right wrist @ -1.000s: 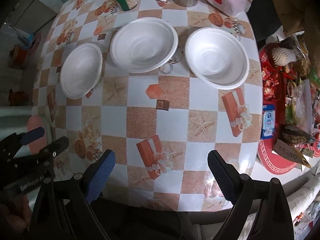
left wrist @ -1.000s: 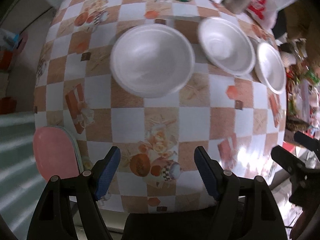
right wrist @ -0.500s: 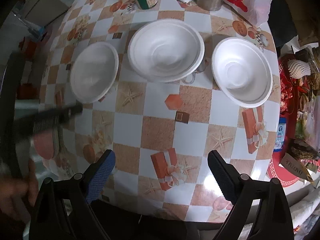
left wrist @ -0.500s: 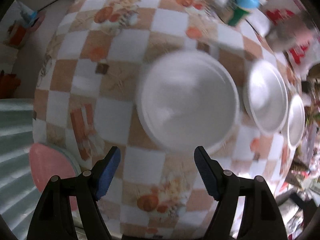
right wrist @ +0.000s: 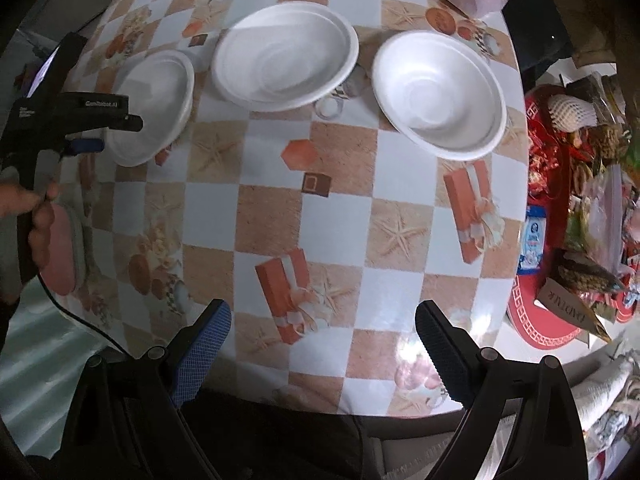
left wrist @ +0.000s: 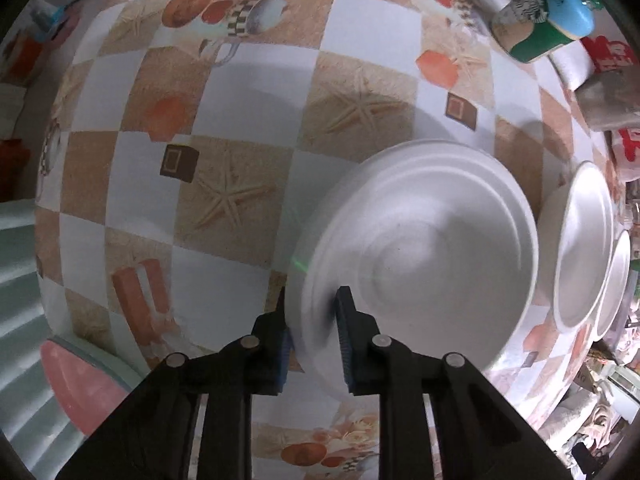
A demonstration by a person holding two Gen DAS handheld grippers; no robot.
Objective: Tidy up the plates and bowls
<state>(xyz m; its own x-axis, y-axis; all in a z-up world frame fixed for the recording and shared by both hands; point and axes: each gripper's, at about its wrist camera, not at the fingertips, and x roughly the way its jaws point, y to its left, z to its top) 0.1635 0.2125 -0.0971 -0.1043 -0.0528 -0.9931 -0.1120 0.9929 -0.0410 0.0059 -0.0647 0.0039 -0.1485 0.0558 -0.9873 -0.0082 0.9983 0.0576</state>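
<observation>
White foam bowls are seen in a row on the round table (right wrist: 340,216) covered with a checkered orange-and-white cloth: in the right wrist view a small white foam bowl (right wrist: 154,106) lies at upper left, a wide white foam bowl (right wrist: 286,56) at upper centre and a deep white foam bowl (right wrist: 438,94) at upper right. The left gripper (left wrist: 312,310) is pointed straight down at the small bowl's near rim, low in the left wrist view; its jaws are closing, one pad placed outside the rim and one inside, nearly pressed on the foam. The black handle of that gripper is grasped by a bare hand (right wrist: 34,216) at the left edge of the right wrist view. The right gripper (right wrist: 322,344) is held over the table's near edge, pointed down, its blue-padded jaws spread wide with nothing between them.
</observation>
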